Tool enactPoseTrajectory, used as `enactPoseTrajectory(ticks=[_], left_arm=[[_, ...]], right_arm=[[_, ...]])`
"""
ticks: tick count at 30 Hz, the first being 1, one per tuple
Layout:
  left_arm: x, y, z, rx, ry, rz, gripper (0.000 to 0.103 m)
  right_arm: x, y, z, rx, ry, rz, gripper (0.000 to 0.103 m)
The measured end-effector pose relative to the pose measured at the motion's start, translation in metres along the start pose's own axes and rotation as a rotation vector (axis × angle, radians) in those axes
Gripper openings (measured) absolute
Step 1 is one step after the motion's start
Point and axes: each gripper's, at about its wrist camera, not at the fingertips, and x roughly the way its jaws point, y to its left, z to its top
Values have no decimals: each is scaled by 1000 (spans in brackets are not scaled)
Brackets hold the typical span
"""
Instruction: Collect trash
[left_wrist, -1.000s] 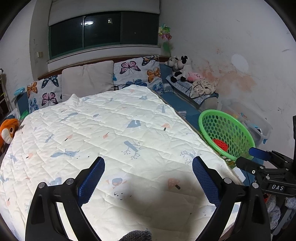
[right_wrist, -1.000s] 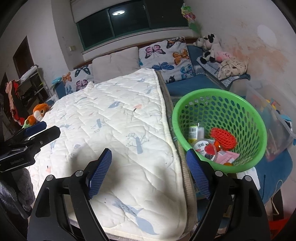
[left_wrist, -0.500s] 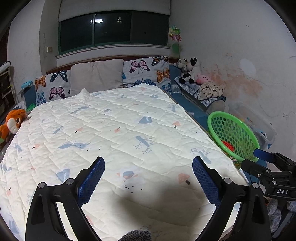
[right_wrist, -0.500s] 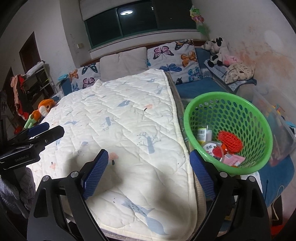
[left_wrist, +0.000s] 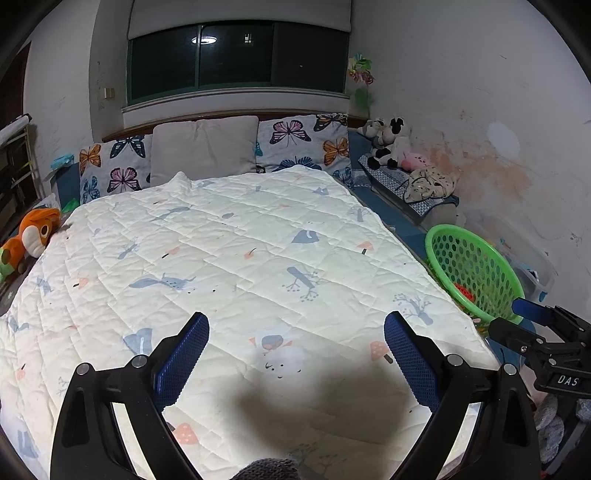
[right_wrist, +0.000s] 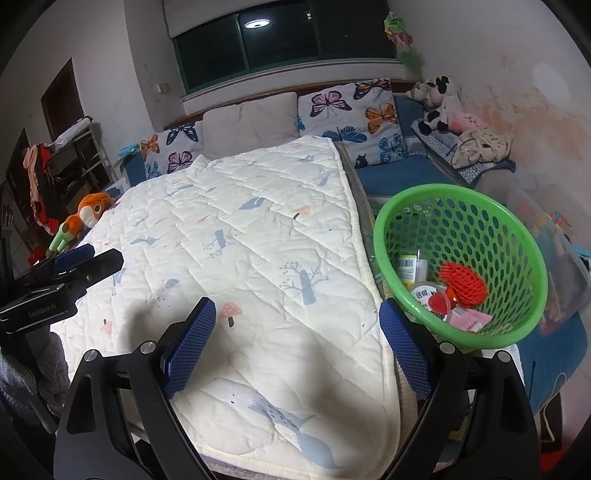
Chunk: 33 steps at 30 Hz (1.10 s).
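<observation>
A green perforated basket (right_wrist: 458, 192) stands beside the bed's right edge. In it lie a red foam net (right_wrist: 463, 282), a lidded snack cup (right_wrist: 424, 295), pink wrappers (right_wrist: 471, 319) and a small barcoded box (right_wrist: 408, 266). My right gripper (right_wrist: 297, 310) hovers open over the quilt's near right corner, just left of the basket, with nothing between its blue pads. My left gripper (left_wrist: 295, 325) is open and empty over the near middle of the white quilt (left_wrist: 258, 258). The basket (left_wrist: 472, 258) shows at the right of the left wrist view.
Butterfly and grey pillows (left_wrist: 207, 151) line the headboard. An orange plush toy (left_wrist: 33, 232) lies at the bed's left edge. Stuffed animals (left_wrist: 388, 144) sit on a bench by the stained wall. A clear storage bin (right_wrist: 554, 236) stands right of the basket. A shelf rack (right_wrist: 74, 155) is at far left.
The left gripper has drifted left over the quilt, so the basket sits farther right in its view. The right gripper's jaws have spread a little wider; it stays beside the basket.
</observation>
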Motion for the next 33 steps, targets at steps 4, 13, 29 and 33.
enactPoseTrajectory(ticks=[4, 13, 29, 33], left_arm=[[-1, 0, 0, -1, -3, 3, 93], [-1, 2, 0, -2, -6, 4, 93], [-6, 6, 0, -17, -19, 11, 92], [-7, 5, 1, -16, -20, 14, 92]], right_arm=[[0, 0, 0, 2, 0, 2, 90], [0, 0, 0, 3, -2, 6, 90], [1, 2, -1, 4, -1, 15, 90], [1, 2, -1, 4, 0, 16, 91]])
